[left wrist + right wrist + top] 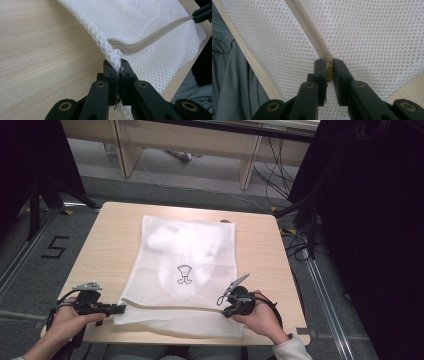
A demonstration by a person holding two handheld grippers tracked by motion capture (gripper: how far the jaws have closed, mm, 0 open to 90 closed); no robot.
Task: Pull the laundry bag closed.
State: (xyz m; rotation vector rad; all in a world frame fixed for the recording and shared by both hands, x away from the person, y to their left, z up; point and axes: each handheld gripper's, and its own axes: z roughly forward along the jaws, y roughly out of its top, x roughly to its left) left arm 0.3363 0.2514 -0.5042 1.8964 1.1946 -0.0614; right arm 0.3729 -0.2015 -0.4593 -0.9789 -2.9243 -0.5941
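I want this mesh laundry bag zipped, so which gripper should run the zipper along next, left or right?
Right, probably. The right gripper is already shut on the zipper pull, while the left gripper pinches the mesh bag at its corner, well placed to hold it taut.

1. My left gripper [119, 65] is matte black, with two blocky jaws on flat linkage arms pinned by brass-coloured rivets.
2. My right gripper [329, 70] has the same black jaws, linkage arms and brass-coloured rivets.
3. In the high view each gripper carries a grey three-cornered plate on top, and a black cable loops from it.
4. My sleeves are white at the cuffs.
5. I wear grey clothing, creased.
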